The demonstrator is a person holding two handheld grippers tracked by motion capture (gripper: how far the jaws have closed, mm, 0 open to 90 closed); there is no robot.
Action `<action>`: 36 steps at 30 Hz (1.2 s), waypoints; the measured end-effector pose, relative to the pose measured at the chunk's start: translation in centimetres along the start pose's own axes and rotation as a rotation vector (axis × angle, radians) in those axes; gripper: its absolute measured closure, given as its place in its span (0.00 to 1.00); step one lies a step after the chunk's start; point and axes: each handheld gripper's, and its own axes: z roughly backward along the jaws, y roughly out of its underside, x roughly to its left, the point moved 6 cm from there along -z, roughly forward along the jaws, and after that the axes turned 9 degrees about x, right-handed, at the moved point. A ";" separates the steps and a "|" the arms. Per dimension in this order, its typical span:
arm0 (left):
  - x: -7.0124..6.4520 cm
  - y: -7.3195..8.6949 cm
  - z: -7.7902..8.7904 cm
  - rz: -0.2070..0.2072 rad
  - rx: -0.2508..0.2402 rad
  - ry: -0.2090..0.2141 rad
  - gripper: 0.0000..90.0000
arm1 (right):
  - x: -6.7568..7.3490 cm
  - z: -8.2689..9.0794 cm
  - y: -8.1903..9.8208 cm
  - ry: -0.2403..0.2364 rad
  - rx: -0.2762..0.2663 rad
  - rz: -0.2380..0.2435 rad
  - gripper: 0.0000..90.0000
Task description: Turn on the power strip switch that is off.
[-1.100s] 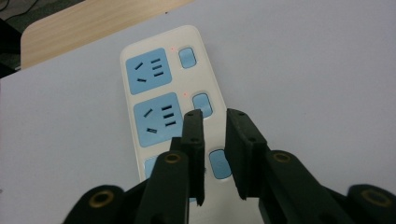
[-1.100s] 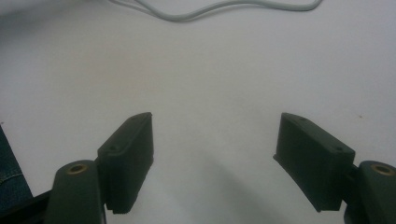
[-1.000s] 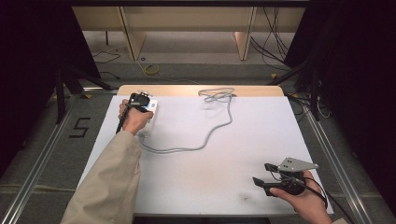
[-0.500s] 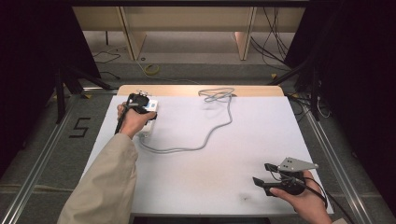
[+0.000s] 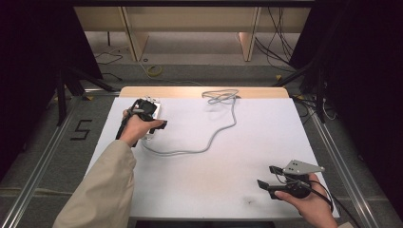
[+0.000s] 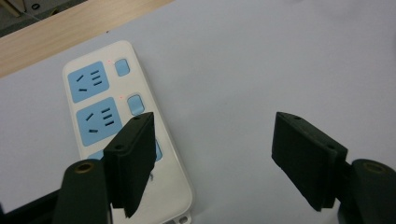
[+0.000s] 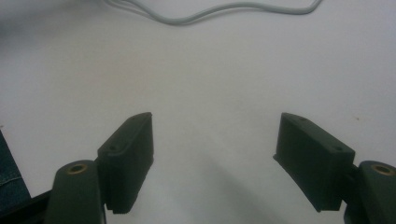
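A white power strip with blue sockets lies at the table's far left, and my left gripper hovers over it. In the left gripper view my left gripper has its jaws wide and still opening, with bare white table between them. Its left jaw hangs over the strip's right edge. A grey cable runs from the strip across the table to a coil at the back edge. At the near right corner my right gripper rests open, pointing left; in its own view my right gripper holds nothing and the cable lies far ahead.
The white table top ends in a wooden strip at the back. Metal frame rails run along both sides on the floor. A "5" mark is on the floor at the left.
My left gripper has shifted slightly toward the near right over the power strip, and one of its jaws now shows beside the hand. The right hand has stayed still.
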 end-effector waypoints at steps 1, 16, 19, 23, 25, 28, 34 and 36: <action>0.0 0.0 0.1 -0.002 -0.005 -0.003 0.33 | 0.0 0.0 0.0 0.000 0.000 0.000 0.31; -1.6 0.9 1.3 -0.053 -0.050 0.046 0.29 | 0.0 0.0 0.0 0.001 -0.002 -0.002 0.31; -1.9 1.2 1.6 -0.061 -0.060 0.057 0.28 | -0.1 0.0 0.0 0.003 0.000 0.000 0.31; -2.7 1.4 2.3 -0.075 -0.089 0.080 0.28 | -0.1 0.0 0.0 0.002 -0.002 -0.002 0.31; -3.2 1.7 2.6 -0.089 -0.104 0.091 0.28 | -0.1 0.0 0.0 0.003 -0.002 -0.001 0.31; -3.9 2.1 3.1 -0.109 -0.137 0.107 0.28 | -0.1 0.0 -0.1 0.002 -0.002 -0.002 0.31; -4.9 3.2 3.9 -0.135 -0.197 0.110 0.27 | -0.1 0.0 0.0 0.002 -0.002 -0.006 0.31; -5.1 3.4 3.9 -0.133 -0.199 0.113 0.27 | -0.1 0.0 0.0 0.003 -0.002 -0.006 0.31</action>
